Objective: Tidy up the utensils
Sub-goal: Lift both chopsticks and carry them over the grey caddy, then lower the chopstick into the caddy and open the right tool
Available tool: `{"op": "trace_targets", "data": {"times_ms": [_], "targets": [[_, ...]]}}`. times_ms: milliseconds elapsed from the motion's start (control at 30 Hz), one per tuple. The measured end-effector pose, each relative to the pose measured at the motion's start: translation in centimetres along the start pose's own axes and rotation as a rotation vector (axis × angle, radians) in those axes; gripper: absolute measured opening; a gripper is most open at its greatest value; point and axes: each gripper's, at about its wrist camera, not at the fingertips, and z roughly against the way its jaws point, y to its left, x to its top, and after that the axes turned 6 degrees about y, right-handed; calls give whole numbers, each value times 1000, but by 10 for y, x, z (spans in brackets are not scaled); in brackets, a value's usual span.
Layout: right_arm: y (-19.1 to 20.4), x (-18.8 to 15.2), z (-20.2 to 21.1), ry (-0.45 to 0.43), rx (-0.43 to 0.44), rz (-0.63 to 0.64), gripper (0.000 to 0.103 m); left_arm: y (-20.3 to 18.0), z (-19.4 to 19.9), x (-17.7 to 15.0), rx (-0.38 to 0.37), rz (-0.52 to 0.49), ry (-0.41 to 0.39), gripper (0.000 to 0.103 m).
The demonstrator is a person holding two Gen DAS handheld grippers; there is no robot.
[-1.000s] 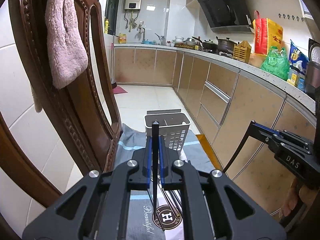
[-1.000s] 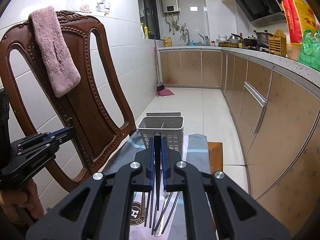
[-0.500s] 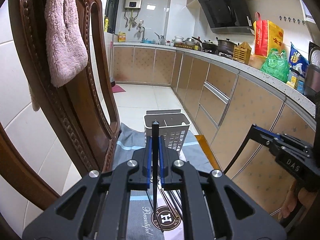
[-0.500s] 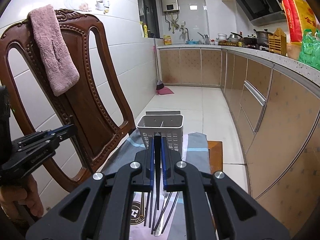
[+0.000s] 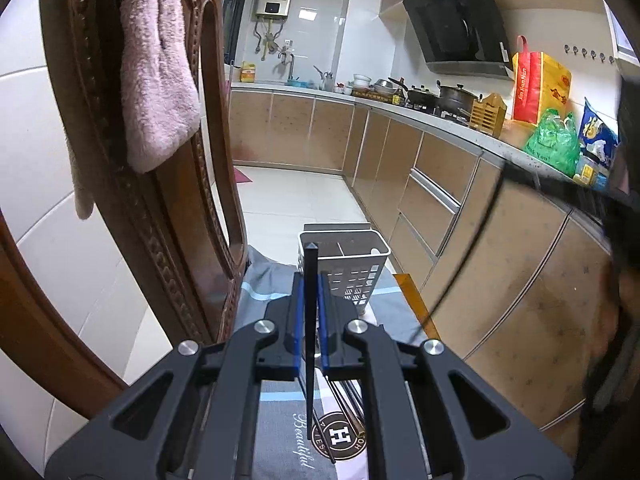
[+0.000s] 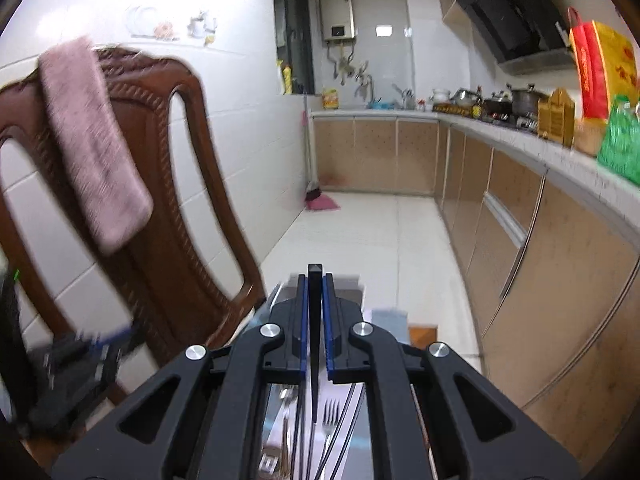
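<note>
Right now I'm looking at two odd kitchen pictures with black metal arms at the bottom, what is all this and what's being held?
Those black arms are hand-held grippers, one in each of a person's hands, and each carries a wide-angle camera looking forward along its two fingers. One picture is from the left gripper, the other from the right gripper. Each is closed on a thin black chopstick standing upright between blue pads. Below them lies a grey patterned cloth with more chopsticks and a fork. Ahead stands a white slotted utensil holder, where the utensils presumably go. A wooden chair with a pink towel stands to the left. The right picture is blurred.
</note>
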Motion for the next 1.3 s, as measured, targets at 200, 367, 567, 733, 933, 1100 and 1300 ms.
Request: {"op": "trace_targets", "data": {"times_ms": [200, 367, 567, 733, 933, 1100, 1300], "targets": [[-13, 63, -14, -98, -50, -59, 7, 2, -9, -2, -3, -2, 15, 7], [-18, 90, -48, -166, -101, -95, 7, 9, -16, -1, -18, 11, 24, 7], [-29, 74, -120, -91, -118, -143, 7, 21, -22, 1, -15, 33, 33, 7], [-51, 35, -175, 34, -62, -273, 7, 24, -26, 0, -10, 38, 42, 7], [-61, 11, -203, 114, -44, -300, 8, 27, -27, 0, -7, 45, 43, 7], [-63, -3, -187, 104, -6, -306, 43, 25, -27, -2, -6, 43, 46, 7], [-58, -55, -109, -7, 14, -241, 72, 22, -31, -4, -2, 35, 47, 7]]}}
